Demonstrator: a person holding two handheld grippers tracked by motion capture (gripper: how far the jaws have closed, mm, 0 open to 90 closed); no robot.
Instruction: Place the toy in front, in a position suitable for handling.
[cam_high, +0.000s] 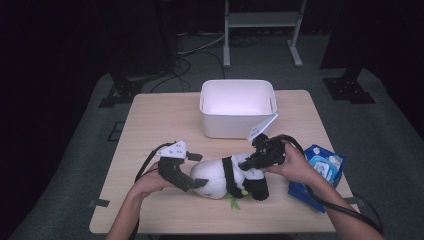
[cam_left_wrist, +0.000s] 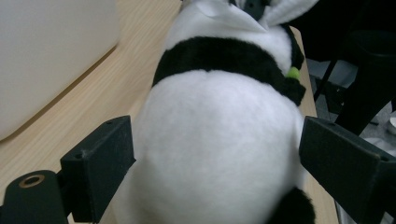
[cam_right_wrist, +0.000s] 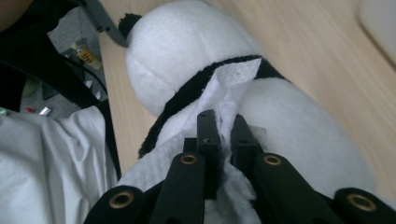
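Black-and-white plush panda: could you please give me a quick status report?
Left gripper open around black-and-white plush panda. Right gripper shut on white wipe, pressed to panda. Nothing in the way.

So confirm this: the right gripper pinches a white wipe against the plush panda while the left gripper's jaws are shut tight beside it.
Wrong on the left gripper: the left gripper view shows its jaws open, straddling the plush panda. The right gripper does pinch the white wipe.

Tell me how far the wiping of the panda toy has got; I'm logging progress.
Done: a wipe is out of the blue wipes pack and clamped in the right tongs. In hand: it lies against the plush panda, whose rear sits between the open left tongs. Left: the rest of the wiping; the white bin looks empty.
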